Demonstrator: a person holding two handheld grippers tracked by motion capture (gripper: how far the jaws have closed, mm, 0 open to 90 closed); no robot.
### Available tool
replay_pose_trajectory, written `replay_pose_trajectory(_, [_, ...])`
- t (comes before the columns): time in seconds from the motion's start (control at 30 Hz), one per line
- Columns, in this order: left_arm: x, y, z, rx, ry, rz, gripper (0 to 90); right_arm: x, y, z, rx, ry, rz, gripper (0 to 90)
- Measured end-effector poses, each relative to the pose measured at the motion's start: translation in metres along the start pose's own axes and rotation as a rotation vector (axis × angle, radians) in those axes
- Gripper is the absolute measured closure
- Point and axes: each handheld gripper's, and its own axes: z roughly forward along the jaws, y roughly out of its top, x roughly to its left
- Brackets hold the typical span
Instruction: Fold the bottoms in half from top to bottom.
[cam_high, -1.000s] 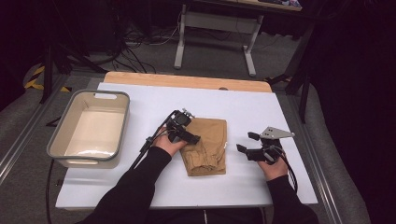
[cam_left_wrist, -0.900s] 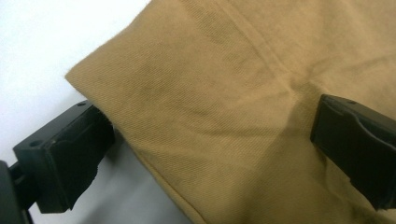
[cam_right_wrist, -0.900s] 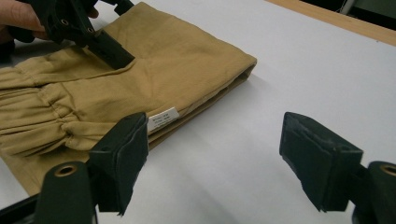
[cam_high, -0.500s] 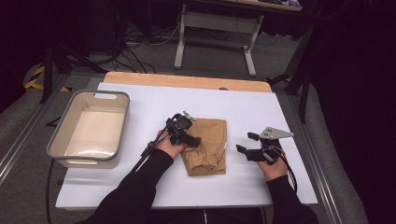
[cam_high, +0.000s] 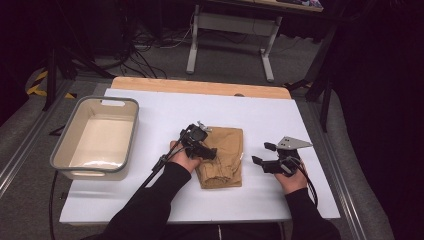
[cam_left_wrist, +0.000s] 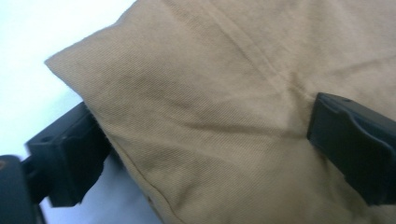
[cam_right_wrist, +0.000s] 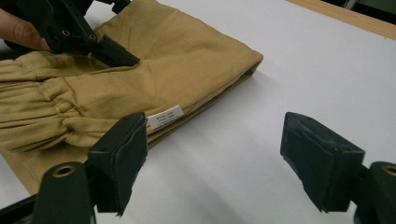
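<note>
Garment: folded tan cotton trousers (cam_high: 222, 156), flat on the white table sheet (cam_high: 165, 107), centre of the high view, slightly right of middle; elastic waistband toward lower edge, small white label (cam_right_wrist: 166, 115) on right-hand side.
Left gripper (cam_left_wrist: 205, 140): over left part of the cloth, jaws straddling a fold near the corner, spread wide but just closing a little; fabric between the pads, not yet pinched as far as visible.
Right gripper (cam_right_wrist: 212, 161): right of the garment on bare sheet, jaws parted wide, holding nothing, one jaw tip near the label edge without touching.
Bin: grey-rimmed beige plastic tub (cam_high: 96, 136), left of the high view, well apart from the cloth, nothing visible inside.
Done: trousers folded into a compact rectangle, judging by layered edges.
Left: probably grasping the bundle on both sides and carrying it to the tub, or one further fold; neither begun.
Risk: one-sided pinch likely to let folds fall open.
</note>
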Motion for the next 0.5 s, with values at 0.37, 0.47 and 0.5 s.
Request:
replay_pose_trajectory(0.37, [-0.021, -0.004, -0.011, -0.036, -0.058, 0.102, 68.1, 0.000, 0.000, 0.001, 0.004, 0.005, -0.002, 23.7])
replay_pose_trajectory(0.47, [-0.021, -0.004, -0.012, -0.046, -0.046, 0.115, 77.9, 0.000, -0.001, 0.002, 0.006, 0.004, 0.000, 23.7])
replay_pose_trajectory(0.5, [-0.019, -0.005, -0.013, -0.058, -0.053, 0.106, 79.1, 0.000, -0.001, 0.002, 0.006, 0.005, 0.002, 23.7])
